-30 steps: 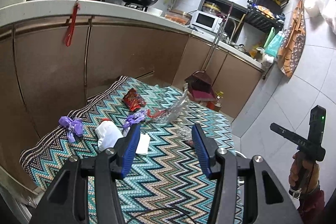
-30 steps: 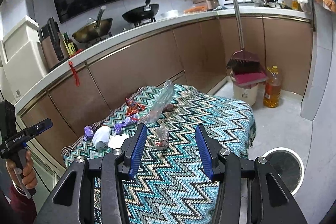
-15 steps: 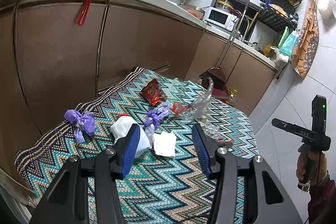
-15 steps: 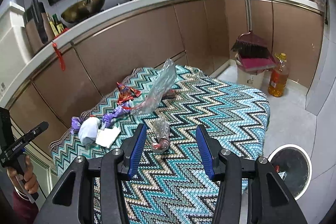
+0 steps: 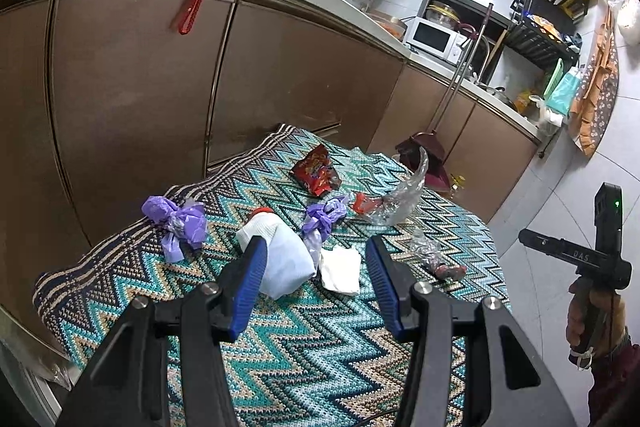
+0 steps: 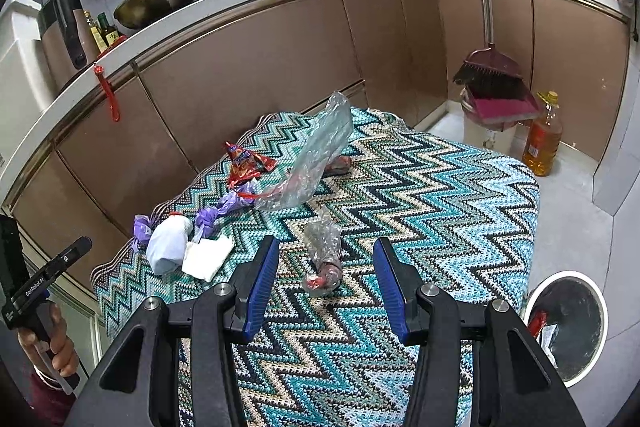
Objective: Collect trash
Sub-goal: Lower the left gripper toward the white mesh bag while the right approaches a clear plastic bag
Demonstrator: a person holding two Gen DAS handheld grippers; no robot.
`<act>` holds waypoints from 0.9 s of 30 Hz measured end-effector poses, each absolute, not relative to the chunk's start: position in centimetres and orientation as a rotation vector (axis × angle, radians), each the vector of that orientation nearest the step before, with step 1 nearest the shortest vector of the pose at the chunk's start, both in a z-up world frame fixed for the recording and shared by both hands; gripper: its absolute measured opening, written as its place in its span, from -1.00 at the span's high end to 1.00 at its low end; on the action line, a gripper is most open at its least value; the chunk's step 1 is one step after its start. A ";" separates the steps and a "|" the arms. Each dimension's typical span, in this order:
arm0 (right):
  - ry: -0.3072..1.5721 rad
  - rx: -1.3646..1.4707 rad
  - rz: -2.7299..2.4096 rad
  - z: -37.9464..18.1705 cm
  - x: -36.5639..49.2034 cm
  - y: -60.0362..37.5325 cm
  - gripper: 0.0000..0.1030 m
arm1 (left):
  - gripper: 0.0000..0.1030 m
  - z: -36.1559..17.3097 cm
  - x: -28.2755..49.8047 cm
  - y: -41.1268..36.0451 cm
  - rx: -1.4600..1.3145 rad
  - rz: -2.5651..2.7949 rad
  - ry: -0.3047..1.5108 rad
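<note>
trash is scattered over a zigzag-patterned teal knit cloth (image 6: 420, 187) on a low table by the brown kitchen cabinets. nearest the right gripper (image 6: 326, 277): a crumpled clear plastic wrapper with a red end (image 6: 322, 255), lying between the line of its blue-padded fingers, not touched. both of its fingers are spread wide, nothing held, probably lined up to drop on that wrapper. further back a big clear plastic bag (image 6: 316, 159) stands up crumpled, a red snack packet (image 6: 244, 165) just behind it. toward the cloth's left end: white paper napkin (image 5: 340, 269), a white wadded bag with red cap (image 5: 280, 259), two purple knotted plastic bags (image 5: 176, 223) (image 5: 322, 219). left gripper (image 5: 314, 267) hovers over the white wad and napkin, fingers wide apart, empty, seemingly aimed there. a round white-rimmed bin with black liner (image 6: 572, 327) sits on the floor just beside the table's right corner, a few bits already inside, so likely the drop spot. nothing picked up yet at this moment.
</note>
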State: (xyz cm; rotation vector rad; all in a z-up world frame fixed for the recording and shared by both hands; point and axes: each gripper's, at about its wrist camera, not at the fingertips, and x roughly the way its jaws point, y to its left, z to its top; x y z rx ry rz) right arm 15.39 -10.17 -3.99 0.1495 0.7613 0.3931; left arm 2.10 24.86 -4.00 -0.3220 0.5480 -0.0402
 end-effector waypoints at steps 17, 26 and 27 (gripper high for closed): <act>0.664 0.201 0.424 -0.9 8.9 -13.1 0.06 | 0.05 0.9 -3.5 21.6 -0.282 -0.037 0.473; 0.614 0.238 0.458 0.2 5.1 -14.0 0.06 | 0.05 3.8 -7.1 19.5 -0.267 -0.035 0.432; 0.610 0.236 0.463 0.3 4.7 -13.9 0.06 | 0.05 4.2 -7.6 19.1 -0.263 -0.034 0.426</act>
